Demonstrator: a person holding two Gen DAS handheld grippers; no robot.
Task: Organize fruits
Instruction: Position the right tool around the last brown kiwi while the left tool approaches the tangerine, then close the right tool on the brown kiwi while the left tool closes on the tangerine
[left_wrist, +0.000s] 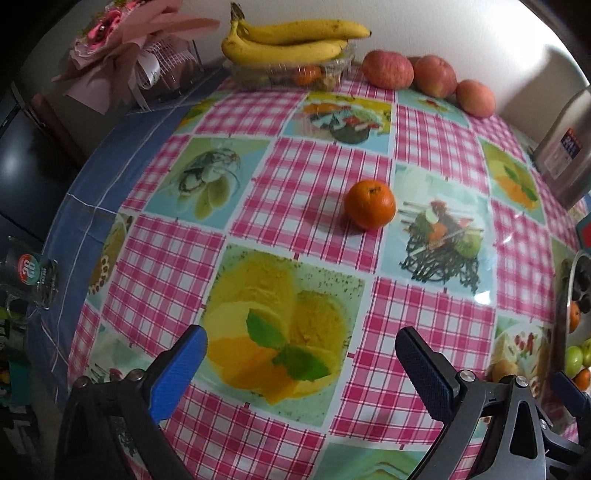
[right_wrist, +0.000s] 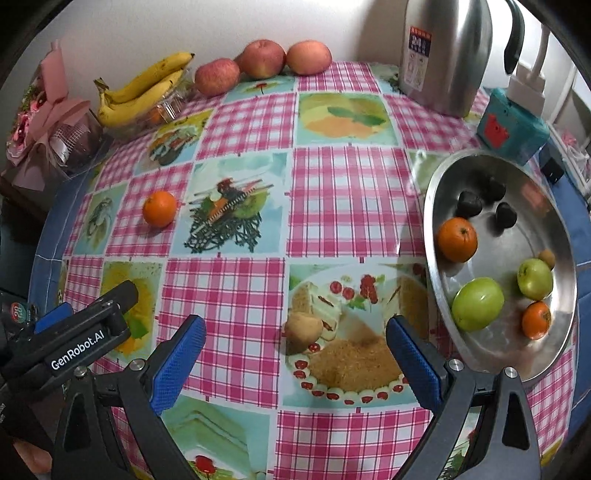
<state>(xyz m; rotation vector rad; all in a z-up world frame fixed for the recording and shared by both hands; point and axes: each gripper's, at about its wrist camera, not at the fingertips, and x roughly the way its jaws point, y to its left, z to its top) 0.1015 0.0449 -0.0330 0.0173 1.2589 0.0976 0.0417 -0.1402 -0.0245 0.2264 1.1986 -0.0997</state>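
Observation:
A loose orange (left_wrist: 370, 204) sits on the checked tablecloth, well ahead of my open, empty left gripper (left_wrist: 301, 354); it also shows in the right wrist view (right_wrist: 159, 208). A small brown fruit (right_wrist: 303, 329) lies just ahead of my open, empty right gripper (right_wrist: 295, 341). A steel bowl (right_wrist: 434, 199) at the right holds two oranges (right_wrist: 457, 239), two green fruits (right_wrist: 477, 303), dark fruits and a small brown one. The left gripper's body (right_wrist: 85, 332) shows at lower left in the right wrist view.
Bananas (left_wrist: 291, 40) lie on a clear plastic box at the back, with three apples (left_wrist: 387, 69) beside them. A steel kettle (right_wrist: 445, 55) and a teal box (right_wrist: 511, 127) stand at the back right. A pink bouquet (left_wrist: 118, 48) lies at the back left.

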